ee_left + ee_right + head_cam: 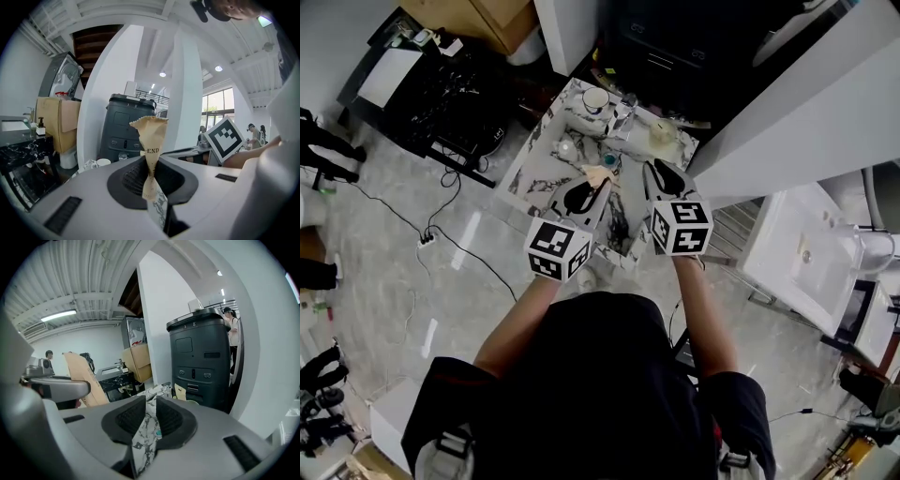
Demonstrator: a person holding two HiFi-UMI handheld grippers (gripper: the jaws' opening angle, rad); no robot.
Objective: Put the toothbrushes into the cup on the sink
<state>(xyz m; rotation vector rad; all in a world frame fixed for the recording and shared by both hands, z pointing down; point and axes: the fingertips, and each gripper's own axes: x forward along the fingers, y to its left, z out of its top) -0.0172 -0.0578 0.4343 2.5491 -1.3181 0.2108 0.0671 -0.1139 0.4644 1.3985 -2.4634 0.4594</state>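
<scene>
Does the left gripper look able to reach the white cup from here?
Probably yes: the left gripper hovers above the sink, nothing tall before the cup, but its jaws grip a wrapper.

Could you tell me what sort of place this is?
Probably a lab or workshop with a mock bathroom: a marble-patterned sink counter stands among loose cables, cardboard boxes and a separate white basin.
</scene>
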